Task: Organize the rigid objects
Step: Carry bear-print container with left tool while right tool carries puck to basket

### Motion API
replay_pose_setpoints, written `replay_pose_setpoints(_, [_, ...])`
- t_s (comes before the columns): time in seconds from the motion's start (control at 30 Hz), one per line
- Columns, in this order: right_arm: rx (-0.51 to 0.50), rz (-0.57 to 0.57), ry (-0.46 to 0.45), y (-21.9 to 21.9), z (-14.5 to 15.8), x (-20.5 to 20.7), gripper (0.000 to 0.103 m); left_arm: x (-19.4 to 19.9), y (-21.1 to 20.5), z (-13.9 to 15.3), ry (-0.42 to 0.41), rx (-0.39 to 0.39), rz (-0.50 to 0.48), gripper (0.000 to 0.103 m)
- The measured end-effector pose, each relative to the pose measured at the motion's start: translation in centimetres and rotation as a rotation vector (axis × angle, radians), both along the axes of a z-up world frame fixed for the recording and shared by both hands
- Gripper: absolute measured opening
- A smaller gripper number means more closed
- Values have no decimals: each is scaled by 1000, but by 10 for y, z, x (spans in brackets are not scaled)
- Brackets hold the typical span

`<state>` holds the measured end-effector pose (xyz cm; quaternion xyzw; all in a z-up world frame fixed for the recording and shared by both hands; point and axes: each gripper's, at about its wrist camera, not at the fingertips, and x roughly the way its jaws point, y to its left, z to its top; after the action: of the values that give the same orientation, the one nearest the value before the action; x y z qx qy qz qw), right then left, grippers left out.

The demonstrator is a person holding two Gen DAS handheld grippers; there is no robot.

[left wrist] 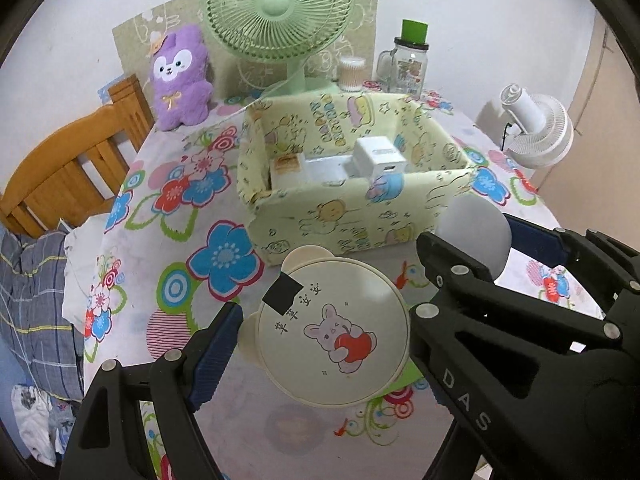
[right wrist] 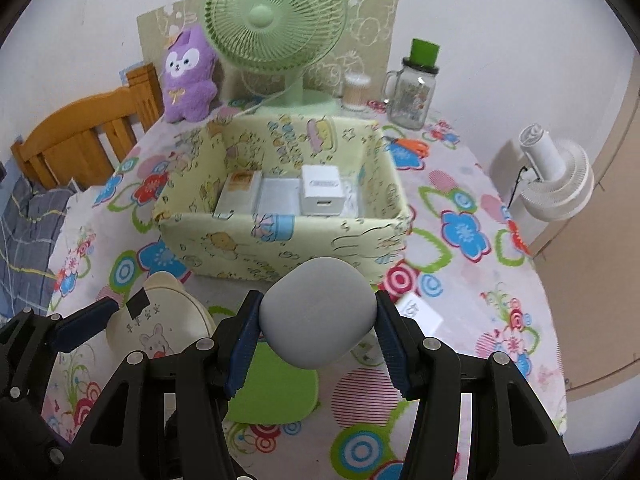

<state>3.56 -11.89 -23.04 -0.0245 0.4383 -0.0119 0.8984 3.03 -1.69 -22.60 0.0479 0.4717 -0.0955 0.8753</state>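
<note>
Grey ball (right wrist: pixel 318 312) in right claw (right wrist: pixel 318 344) — clamped.

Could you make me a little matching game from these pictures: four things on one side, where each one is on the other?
Things:
1. grey ball
2. bunny lid
3. white charger
4. purple plush

Places:
A. inside the yellow box
B. between the left gripper's jaws
C. clamped in the right gripper
D. at the table's far edge, beside the green fan

Pairs: 1-C, 2-B, 3-A, 4-D
</note>
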Motion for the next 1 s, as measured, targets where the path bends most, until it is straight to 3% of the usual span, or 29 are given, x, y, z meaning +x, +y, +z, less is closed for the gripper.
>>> replay_pose_setpoints(1.0, [6, -22, -80, -34, 69, -20, 58, -15, -33, 64, -74, -1, -21, 85])
